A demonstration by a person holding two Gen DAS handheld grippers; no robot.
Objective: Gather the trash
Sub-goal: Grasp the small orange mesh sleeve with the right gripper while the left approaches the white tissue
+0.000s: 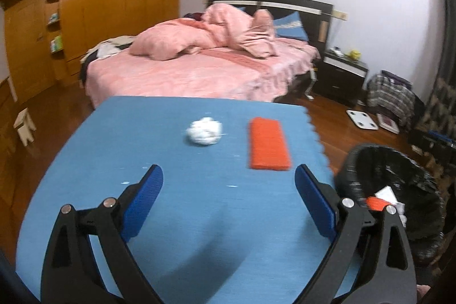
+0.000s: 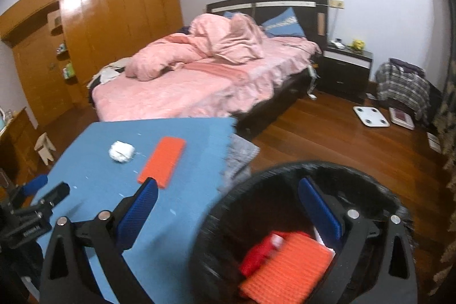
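Paper wad (image 1: 204,131) lies on blue worktop (image 1: 176,218), dead ahead of our left tool (image 1: 228,178), jaws wide, empty; orange pad (image 1: 268,144) runs lengthwise beside it. Right tool (image 2: 228,191), wide, empty, hangs over bin (image 2: 222,218), farther off

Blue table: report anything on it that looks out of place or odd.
Two leftovers lie on the blue table: a crumpled white paper ball and, apart to its right, a flat orange pad. A similar orange pad is already in the black-lined bin. Nothing is spilled or damaged.
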